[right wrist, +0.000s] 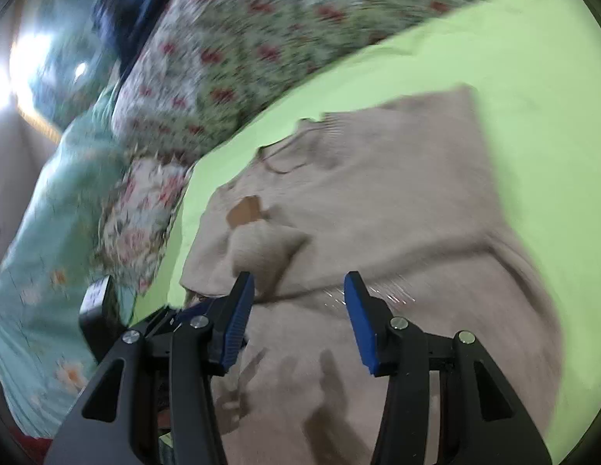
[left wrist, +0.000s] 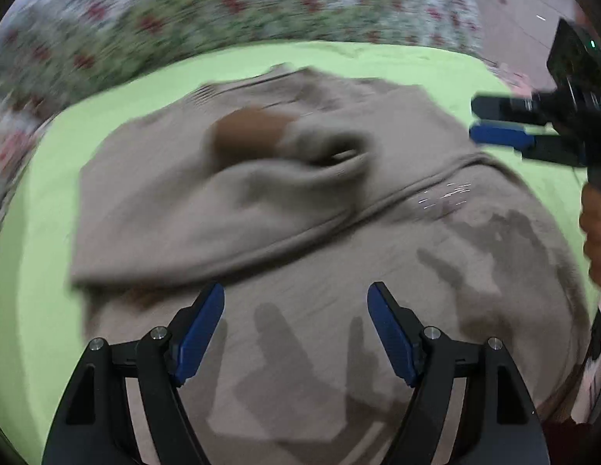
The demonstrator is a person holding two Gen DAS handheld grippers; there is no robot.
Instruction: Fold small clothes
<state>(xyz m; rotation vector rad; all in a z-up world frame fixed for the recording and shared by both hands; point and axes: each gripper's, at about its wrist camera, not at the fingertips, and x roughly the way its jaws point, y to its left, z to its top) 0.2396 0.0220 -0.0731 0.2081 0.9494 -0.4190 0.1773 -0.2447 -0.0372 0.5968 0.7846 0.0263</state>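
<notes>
Blue pads of the left gripper (left wrist: 296,321) sit spread apart right over the beige sweater (left wrist: 339,255), nothing between them, so it's released and free to reach for the next edge. One sleeve (left wrist: 207,209) is already folded across the body, which lies flat on the green sheet (left wrist: 40,271).

Right wrist view: right gripper (right wrist: 300,310) hangs half-open and empty above the same sweater (right wrist: 397,213), probably waiting its turn. Floral bedding (right wrist: 230,58) sits behind.
</notes>
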